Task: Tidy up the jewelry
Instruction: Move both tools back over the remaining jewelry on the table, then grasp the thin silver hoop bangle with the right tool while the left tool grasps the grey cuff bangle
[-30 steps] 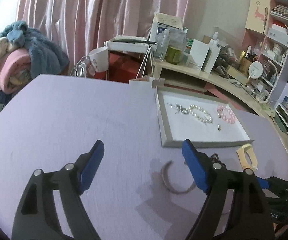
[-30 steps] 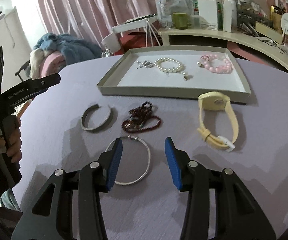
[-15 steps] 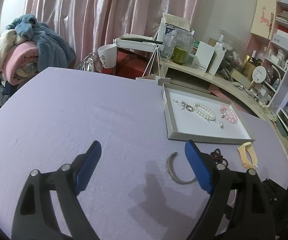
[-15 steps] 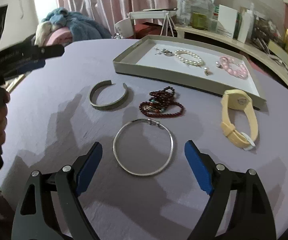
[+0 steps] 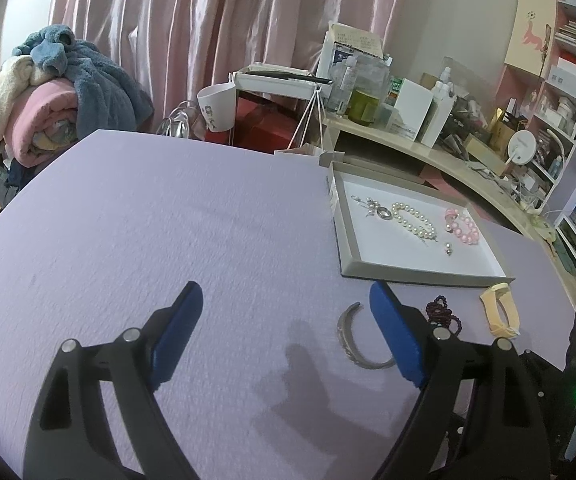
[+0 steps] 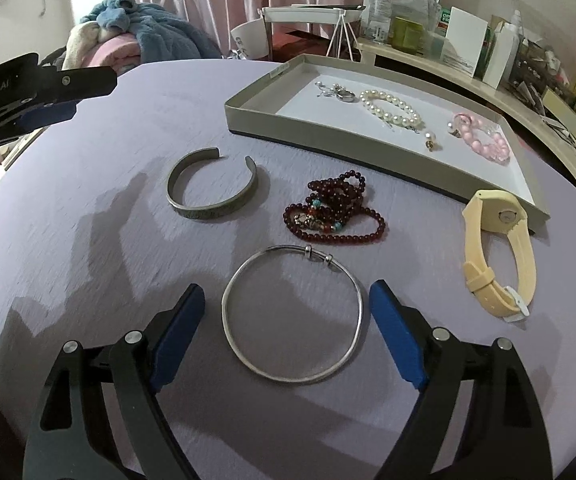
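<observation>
My right gripper [image 6: 287,310] is open and empty, its blue pads either side of a thin silver bangle [image 6: 293,312] on the purple table. Beyond lie a grey cuff bracelet [image 6: 212,190], dark red beads [image 6: 334,210] and a yellow watch [image 6: 498,256]. The grey tray [image 6: 248,110] holds a ring charm [image 6: 338,92], a pearl bracelet [image 6: 392,108], a pink bracelet [image 6: 484,138] and an earring [image 6: 431,140]. My left gripper [image 5: 286,306] is open and empty above the table, left of the cuff [image 5: 352,338] and the tray [image 5: 338,232].
The left gripper also shows at the left edge of the right wrist view [image 6: 44,88]. A curved shelf [image 5: 428,148] cluttered with boxes and bottles stands behind the tray. A pile of blankets [image 5: 56,92] sits off the table's far left. A white cup [image 5: 218,108] stands behind the table.
My right gripper has opened wide and drawn back slightly, framing the silver bangle. My left gripper has risen and pulled back, so more of the table and tray shows.
</observation>
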A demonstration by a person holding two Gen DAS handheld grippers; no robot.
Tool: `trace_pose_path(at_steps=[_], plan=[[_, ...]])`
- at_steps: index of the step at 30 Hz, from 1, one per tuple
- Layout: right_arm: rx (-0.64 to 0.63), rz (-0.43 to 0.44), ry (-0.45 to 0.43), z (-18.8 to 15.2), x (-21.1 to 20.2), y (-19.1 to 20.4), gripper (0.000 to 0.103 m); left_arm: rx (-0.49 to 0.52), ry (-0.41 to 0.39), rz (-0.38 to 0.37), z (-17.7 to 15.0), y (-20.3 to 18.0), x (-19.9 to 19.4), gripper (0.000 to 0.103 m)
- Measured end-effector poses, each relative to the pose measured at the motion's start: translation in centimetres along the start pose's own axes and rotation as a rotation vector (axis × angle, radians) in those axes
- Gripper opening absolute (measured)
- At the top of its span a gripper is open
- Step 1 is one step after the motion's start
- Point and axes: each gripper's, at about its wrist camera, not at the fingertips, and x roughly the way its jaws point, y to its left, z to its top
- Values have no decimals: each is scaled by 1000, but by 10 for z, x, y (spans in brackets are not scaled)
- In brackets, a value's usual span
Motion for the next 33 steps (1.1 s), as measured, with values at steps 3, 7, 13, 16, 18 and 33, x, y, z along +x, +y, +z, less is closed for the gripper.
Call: trace_pose_path(at_steps=[3, 7, 13, 16, 18, 33], plan=[[-3, 1, -1, 1, 1, 0, 85, -4, 1, 2, 0, 0, 1, 85], [-3, 1, -1, 1, 1, 0, 85, -8, 2, 6, 1, 1, 3, 85], [-3, 1, 0, 1, 1, 0, 85, -7, 7, 4, 1, 0, 3, 85], [-3, 1, 0, 2, 1, 0, 85, -2, 15, -4, 1, -2, 5, 85], [-12, 3, -9, 1, -1, 1, 72, 2, 21, -10, 0, -4, 7, 85], [134, -27, 18, -29, -37, -54, 71, 129, 156, -117, -18, -57, 44, 95]])
